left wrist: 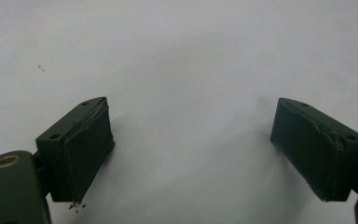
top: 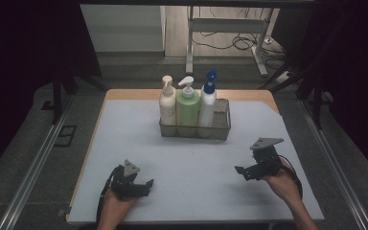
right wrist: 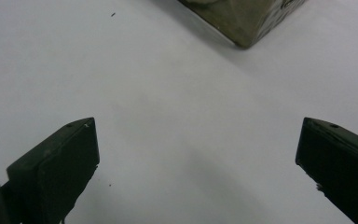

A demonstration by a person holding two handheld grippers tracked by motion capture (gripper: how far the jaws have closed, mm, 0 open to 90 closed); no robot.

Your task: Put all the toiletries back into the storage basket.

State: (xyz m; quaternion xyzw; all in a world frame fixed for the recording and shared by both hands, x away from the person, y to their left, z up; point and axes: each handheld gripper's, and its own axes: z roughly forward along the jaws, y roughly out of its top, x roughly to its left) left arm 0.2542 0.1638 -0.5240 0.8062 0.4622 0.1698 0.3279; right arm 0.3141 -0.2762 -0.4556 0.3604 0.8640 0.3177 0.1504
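**Both grippers wide and empty, bottles waiting in the basket**

I hold my left gripper [top: 141,184] low at the near left of the table [top: 124,143], resting on or just above the pale mat — I cannot tell which. Its jaws stand wide apart, and in the left gripper view nothing but bare white surface lies between them. My left hand [top: 117,206] comes in from the bottom edge behind it.

My right gripper [top: 243,171] sits at the near right, raised a little and tilted, with its grey plate on top and my right hand [top: 282,184] wrapped around the back. Its jaws are also spread wide and hold nothing. In the right gripper view the corner of the wire basket [right wrist: 247,21] shows at the top, well apart from the jaws.

The wire basket stands at the middle of the table's far side — well away from both grippers. Three pump bottles stand upright in it, side by side and touching: a cream bottle [top: 167,105] at the left, a green bottle [top: 188,108] in the middle, and a white bottle with a blue pump [top: 207,103] at the right.
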